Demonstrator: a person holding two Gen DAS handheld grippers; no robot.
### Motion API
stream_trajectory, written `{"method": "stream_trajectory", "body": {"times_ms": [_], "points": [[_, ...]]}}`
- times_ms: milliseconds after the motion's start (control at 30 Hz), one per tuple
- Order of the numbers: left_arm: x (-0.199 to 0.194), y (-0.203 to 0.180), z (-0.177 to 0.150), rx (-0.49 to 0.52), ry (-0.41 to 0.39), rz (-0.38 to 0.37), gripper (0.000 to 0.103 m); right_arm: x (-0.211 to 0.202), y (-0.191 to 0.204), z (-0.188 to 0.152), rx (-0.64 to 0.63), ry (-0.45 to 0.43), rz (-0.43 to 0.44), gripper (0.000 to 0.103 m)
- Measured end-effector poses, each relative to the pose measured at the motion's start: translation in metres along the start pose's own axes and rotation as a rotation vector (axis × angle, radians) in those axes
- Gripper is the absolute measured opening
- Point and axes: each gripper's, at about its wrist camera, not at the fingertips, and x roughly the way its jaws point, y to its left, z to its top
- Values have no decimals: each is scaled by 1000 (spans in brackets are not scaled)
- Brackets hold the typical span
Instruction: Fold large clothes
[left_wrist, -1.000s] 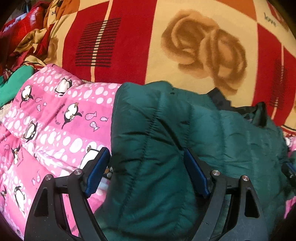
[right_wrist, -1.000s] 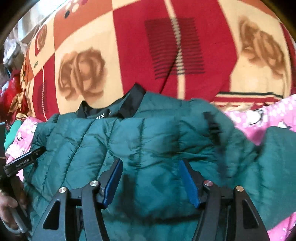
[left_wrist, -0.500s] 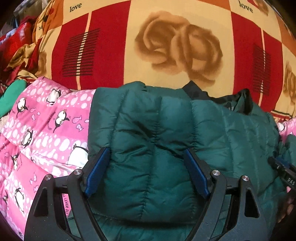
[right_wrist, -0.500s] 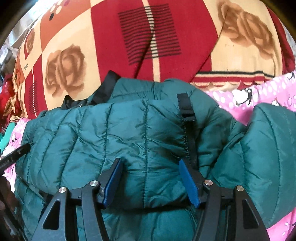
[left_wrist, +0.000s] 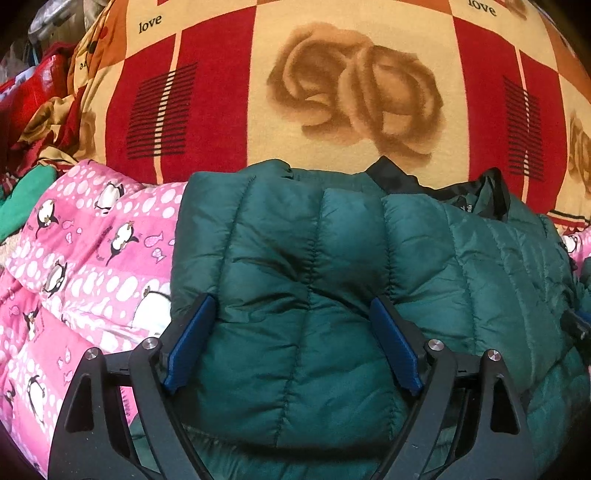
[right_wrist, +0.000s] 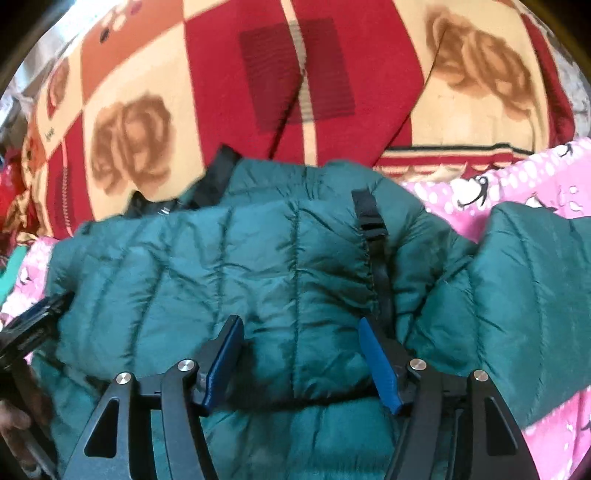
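Nearest, L wrist view: left tongs (left_wrist: 291, 339) w/ blue pads (left_wrist: 190, 345) spread wide, jaws opening; a puffy fold of the dark green quilted jacket (left_wrist: 306, 280) bulges up between them, pads beside the fabric, not pinching it. R wrist view: right tongs (right_wrist: 301, 360) less wide, jaws also opening; jacket (right_wrist: 207, 266) fabric sits between the blue pads (right_wrist: 380, 363), contact w/ the fabric can't be settled from here, no firm pinch seen. At the L edge of the R view the other tongs (right_wrist: 35, 325) show, w/ part of a hand (right_wrist: 14, 428) below them. Jacket lies folded into a thick bundle on a pink penguin-print quilt (left_wrist: 81, 266), which shows on both sides of it. One green sleeve (right_wrist: 528, 295) sticks out to the R of the bundle over the pink quilt. Black strap w/ buckle (right_wrist: 371, 221) runs down the folded part, just above the R pad. Black collar lining (left_wrist: 476, 195) at the far edge of the jacket. Beyond: red/cream blanket w/ brown rose print (left_wrist: 354, 85) and the word "love". Far L: crumpled red and yellow cloth (left_wrist: 37, 110), plus a bit of bright green cloth (left_wrist: 22, 199) beside the quilt.
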Motion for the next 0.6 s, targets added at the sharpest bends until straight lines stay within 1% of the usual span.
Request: {"method": "stream_trajectory", "body": {"times_ms": [33,67,100,167,300,367,467,600], "points": [[-4,0,-1,-4,1,2,86,-1,3,-2,-14,-5,-5,75],[-9,-1,-2,-6,1,3,86,0,4,-4,-25,-1,-15,75],[-16,-2,-4,-4,2,-1,86,4,7,-6,-41,22,-32,75],[-31,-3,-8,1,-3,-15,86,2,7,-7,-48,29,-36,75],[-60,-3,-15,-4,-21,-51,86,-31,4,-5,-5,-24,12,75],[-75,-5,-18,1,-43,-61,86,-50,0,-7,-1,-50,14,75],[-97,-12,-22,13,-64,-82,86,-69,-5,-10,-7,-59,-22,75],[-119,-22,-27,12,-73,-121,86,-86,-21,-15,24,-75,-70,75]]}}
